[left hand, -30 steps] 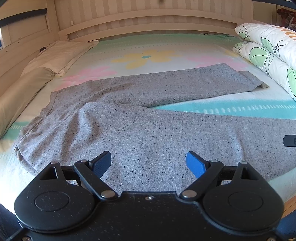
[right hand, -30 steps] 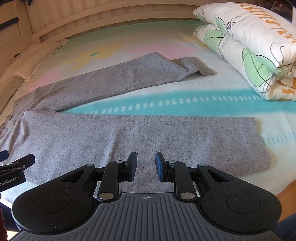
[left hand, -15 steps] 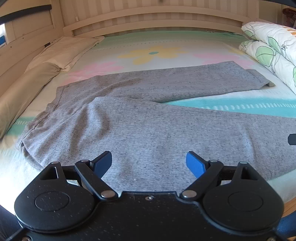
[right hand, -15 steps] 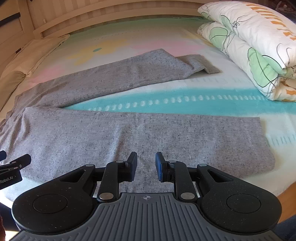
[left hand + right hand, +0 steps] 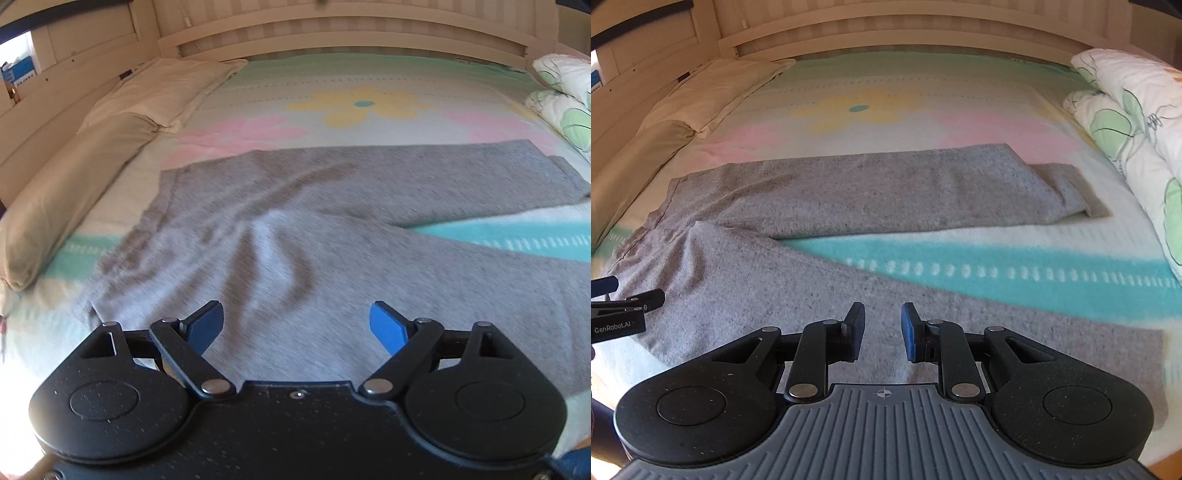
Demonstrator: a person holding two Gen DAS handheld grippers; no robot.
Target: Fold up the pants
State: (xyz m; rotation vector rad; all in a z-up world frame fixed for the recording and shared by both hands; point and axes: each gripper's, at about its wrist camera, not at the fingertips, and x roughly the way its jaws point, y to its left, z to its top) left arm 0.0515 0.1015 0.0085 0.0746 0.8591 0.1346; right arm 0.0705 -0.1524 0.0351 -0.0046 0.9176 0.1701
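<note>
Grey speckled pants (image 5: 280,229) lie spread on the bed, waistband to the left, the two legs splayed to the right; they also show in the right wrist view (image 5: 849,192). The far leg's cuff (image 5: 1067,184) is folded under. The near leg runs along the front edge. My left gripper (image 5: 295,325) is wide open just above the hip area, which is wrinkled. My right gripper (image 5: 882,328) has its jaws a narrow gap apart over the near leg, with nothing seen between them. The left gripper's tips (image 5: 628,299) show at the left edge of the right wrist view.
The bed carries a flower-print blanket (image 5: 362,103) with a teal stripe (image 5: 1015,269). Beige pillows (image 5: 74,177) line the left side. A rolled white floral duvet (image 5: 1137,122) lies at the right. A wooden headboard (image 5: 332,33) stands at the back.
Both grippers have moved left and closer to the pants. The hip area now shows wrinkles and the near leg lies more slanted. Jaw openings are unchanged.
</note>
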